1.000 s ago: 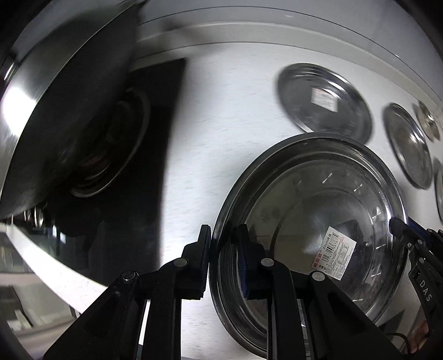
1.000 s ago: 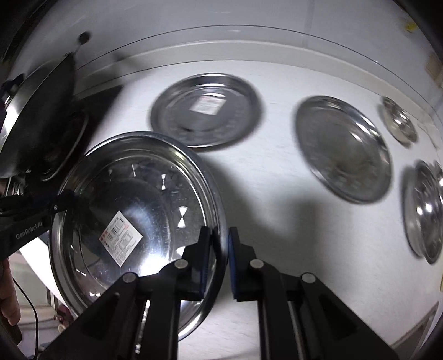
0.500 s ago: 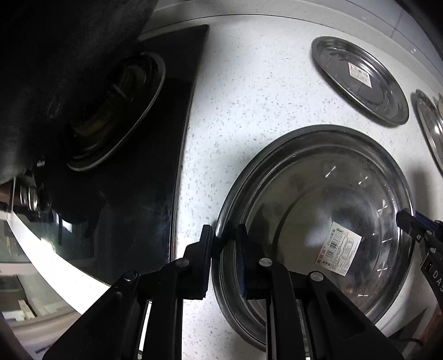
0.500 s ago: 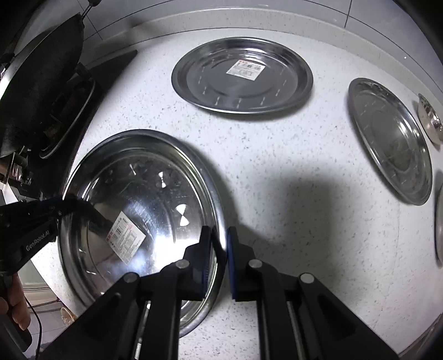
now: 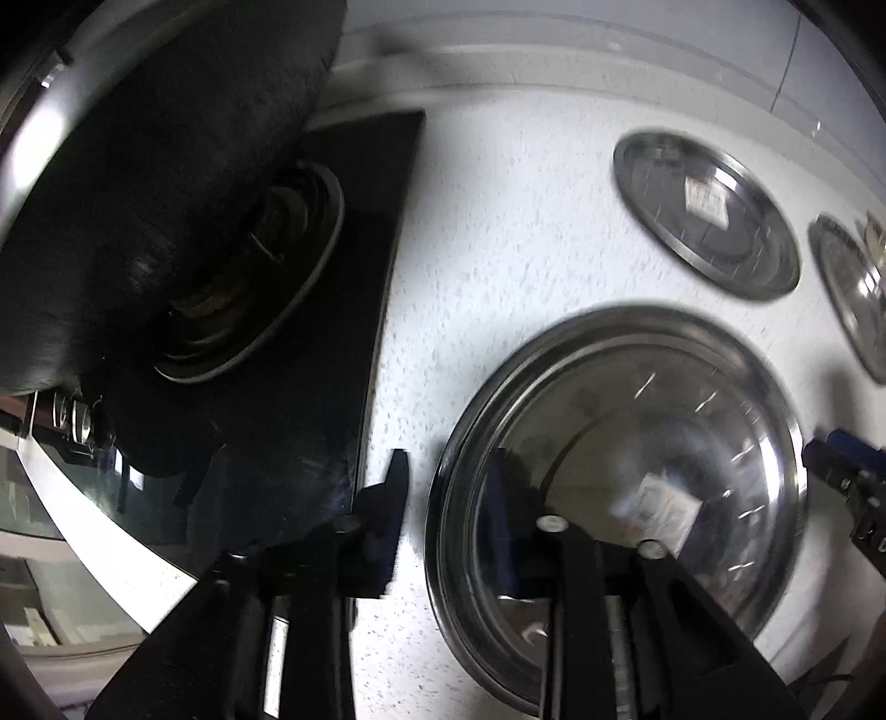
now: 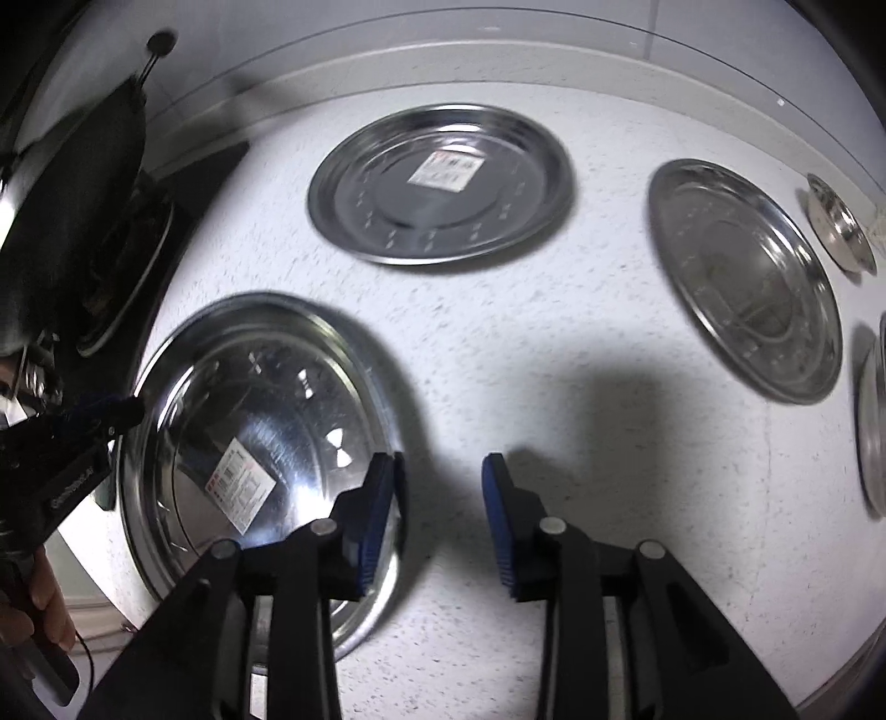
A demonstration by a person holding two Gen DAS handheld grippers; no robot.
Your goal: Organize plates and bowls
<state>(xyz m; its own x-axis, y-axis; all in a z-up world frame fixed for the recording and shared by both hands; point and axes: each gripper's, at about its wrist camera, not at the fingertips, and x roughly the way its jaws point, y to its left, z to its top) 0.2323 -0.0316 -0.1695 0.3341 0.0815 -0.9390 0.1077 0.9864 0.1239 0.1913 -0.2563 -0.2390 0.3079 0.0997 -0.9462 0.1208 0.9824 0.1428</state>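
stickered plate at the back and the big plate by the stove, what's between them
Only bare speckled countertop lies between the stickered plate and the big plate. The right wrist view shows the gap clearly; the two rims do not touch.

a white speckled stone countertop fills most of the scene, lit from above so that soft dark shadows fall across it. a pale raised backsplash ledge runs along its far edge below a light tiled wall. at the left sits a black glass cooktop with a round burner ring, blurred, possibly gas.
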